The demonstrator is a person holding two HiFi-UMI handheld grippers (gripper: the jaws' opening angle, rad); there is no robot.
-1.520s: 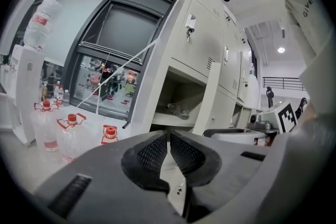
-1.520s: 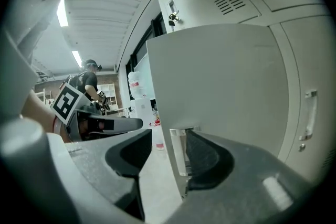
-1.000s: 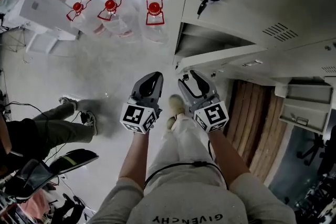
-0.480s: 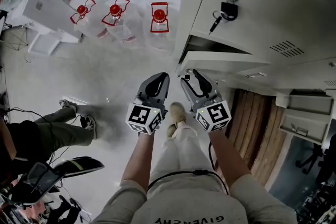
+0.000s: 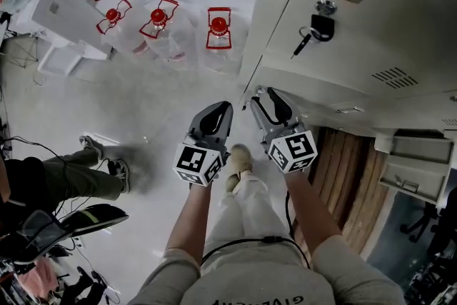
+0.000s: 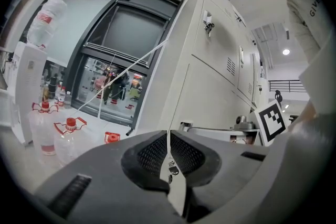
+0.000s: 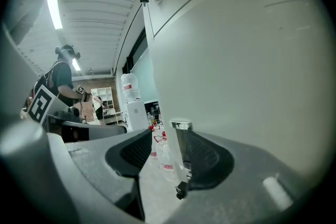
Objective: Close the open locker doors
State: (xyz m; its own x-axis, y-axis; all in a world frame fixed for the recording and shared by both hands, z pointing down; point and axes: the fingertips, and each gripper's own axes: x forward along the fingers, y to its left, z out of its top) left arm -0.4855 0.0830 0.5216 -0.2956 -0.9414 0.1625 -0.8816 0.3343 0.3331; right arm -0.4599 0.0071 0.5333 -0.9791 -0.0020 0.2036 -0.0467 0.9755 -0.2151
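Observation:
A bank of pale grey lockers point(image 5: 357, 18) fills the right of the head view. One low door point(image 5: 321, 93) lies almost flush with the bank, only a thin seam showing. My right gripper point(image 5: 263, 98) is open at that door's free edge. In the right gripper view the door point(image 7: 236, 60) fills the right side, and its chrome latch edge point(image 7: 181, 126) stands between my jaws against the right finger, with a gap to the left one. My left gripper point(image 5: 218, 111) hangs beside it over the floor, shut and empty point(image 6: 169, 141). A key point(image 5: 314, 32) hangs in the locker above.
Three water bottles with red caps point(image 5: 218, 28) stand on the floor ahead, by a white water dispenser point(image 5: 61, 11). A seated person's legs point(image 5: 71, 178) are at the left. Wooden boards point(image 5: 350, 175) and a grey tray point(image 5: 414, 161) lie at the right. My own shoe point(image 5: 238, 157) is below.
The low door has swung in toward the lockers and the dark opening behind it has closed up. My right gripper has travelled with the door's edge; the left gripper has shifted slightly alongside.

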